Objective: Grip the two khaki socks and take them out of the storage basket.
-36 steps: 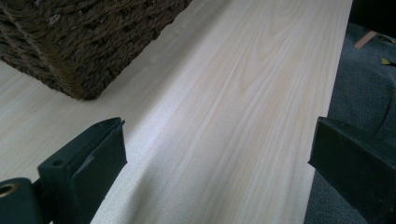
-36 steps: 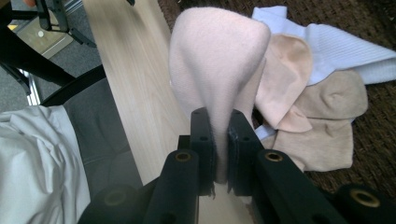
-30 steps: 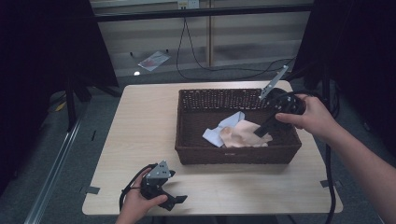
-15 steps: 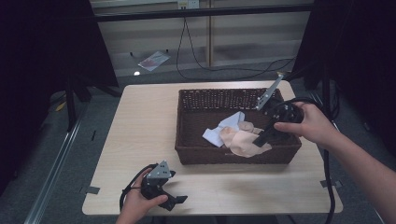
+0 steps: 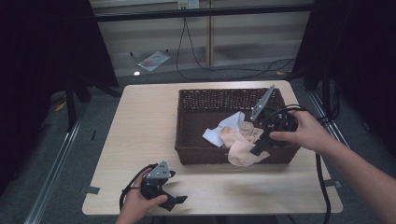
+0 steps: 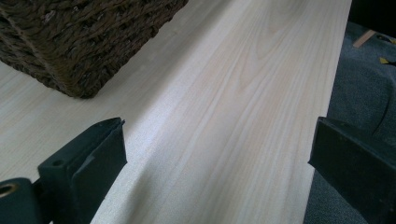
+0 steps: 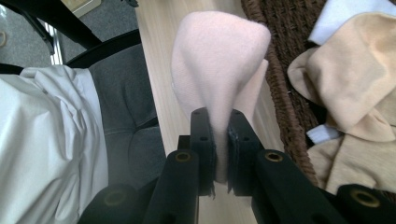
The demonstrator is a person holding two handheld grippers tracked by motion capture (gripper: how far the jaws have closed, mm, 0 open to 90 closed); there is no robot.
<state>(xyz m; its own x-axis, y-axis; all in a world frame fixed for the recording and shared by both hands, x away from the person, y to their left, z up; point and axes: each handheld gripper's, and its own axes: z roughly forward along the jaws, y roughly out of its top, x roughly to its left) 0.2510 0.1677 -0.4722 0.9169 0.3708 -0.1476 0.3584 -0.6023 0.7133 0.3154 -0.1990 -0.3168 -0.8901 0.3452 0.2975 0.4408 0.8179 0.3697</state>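
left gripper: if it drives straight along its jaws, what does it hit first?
Likely nothing: the left gripper, open, points along the bare table toward its far edge. The wicker basket sits off to one side.

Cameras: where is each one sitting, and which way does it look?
High view: above the table's near side, looking down on the basket; both forearms show.
Left gripper view: rides the left gripper, looking across the table.
Right gripper view: rides the right gripper, pinching a pink cloth.
All share the basket.
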